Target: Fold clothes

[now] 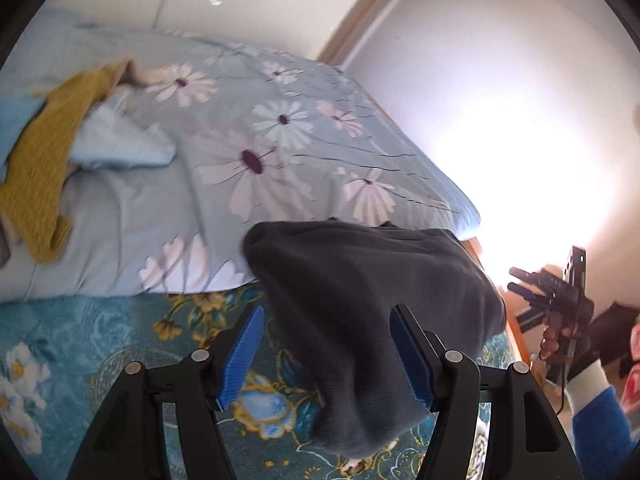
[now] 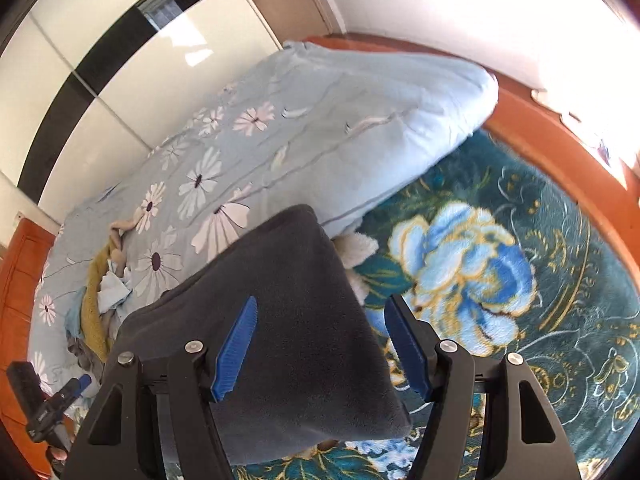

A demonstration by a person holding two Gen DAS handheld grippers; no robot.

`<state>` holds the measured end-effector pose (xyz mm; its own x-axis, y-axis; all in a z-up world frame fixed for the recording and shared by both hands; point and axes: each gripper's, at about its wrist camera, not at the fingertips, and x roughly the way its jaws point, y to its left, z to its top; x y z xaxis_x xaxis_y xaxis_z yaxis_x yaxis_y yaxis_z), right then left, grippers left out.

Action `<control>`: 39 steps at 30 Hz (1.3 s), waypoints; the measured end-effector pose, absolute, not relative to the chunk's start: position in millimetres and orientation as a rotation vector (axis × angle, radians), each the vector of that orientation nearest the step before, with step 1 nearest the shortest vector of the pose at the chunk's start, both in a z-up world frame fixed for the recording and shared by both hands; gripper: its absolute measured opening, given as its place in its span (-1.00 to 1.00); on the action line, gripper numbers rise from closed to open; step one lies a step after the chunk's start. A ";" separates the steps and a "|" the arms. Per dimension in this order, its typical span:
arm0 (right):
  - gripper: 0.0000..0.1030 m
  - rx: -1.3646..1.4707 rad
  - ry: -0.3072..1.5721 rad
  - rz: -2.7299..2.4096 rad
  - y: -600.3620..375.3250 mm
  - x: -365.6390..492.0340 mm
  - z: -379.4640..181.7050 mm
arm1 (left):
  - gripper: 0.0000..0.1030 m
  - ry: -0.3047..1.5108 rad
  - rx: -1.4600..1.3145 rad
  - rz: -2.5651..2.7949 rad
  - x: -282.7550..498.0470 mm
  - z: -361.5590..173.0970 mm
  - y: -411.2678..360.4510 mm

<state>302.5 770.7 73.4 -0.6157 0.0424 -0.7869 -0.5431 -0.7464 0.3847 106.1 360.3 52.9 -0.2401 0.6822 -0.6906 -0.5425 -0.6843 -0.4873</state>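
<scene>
A folded dark grey fleece garment (image 1: 360,300) lies on the teal flowered blanket (image 1: 80,340), its far edge against the pale blue daisy quilt (image 1: 240,140). My left gripper (image 1: 326,354) is open, its blue pads on either side of the garment's near corner, not touching it. In the right wrist view the same garment (image 2: 288,320) lies below my right gripper (image 2: 320,346), which is open with the left pad over the cloth. My right gripper also shows in the left wrist view (image 1: 560,300), held in a hand at the right.
A pile of unfolded clothes, a mustard knit (image 1: 44,152) and a light blue piece (image 1: 120,140), lies on the quilt at the left. The orange wooden bed frame (image 2: 560,136) runs along the right. A white wardrobe (image 2: 140,60) stands behind the bed.
</scene>
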 end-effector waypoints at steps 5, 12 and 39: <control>0.32 -1.157 0.748 2.524 717.4 293.2 88.7 | 0.35 -0.059 -1.156 1.941 140.8 61.9 400.5; 0.32 -1.341 0.571 2.623 647.8 275.6 56.5 | 0.35 0.024 -1.168 1.947 165.9 39.2 420.1; 0.39 -1.186 0.513 2.550 585.8 303.4 24.3 | 0.64 0.078 -1.142 2.005 203.6 16.6 397.8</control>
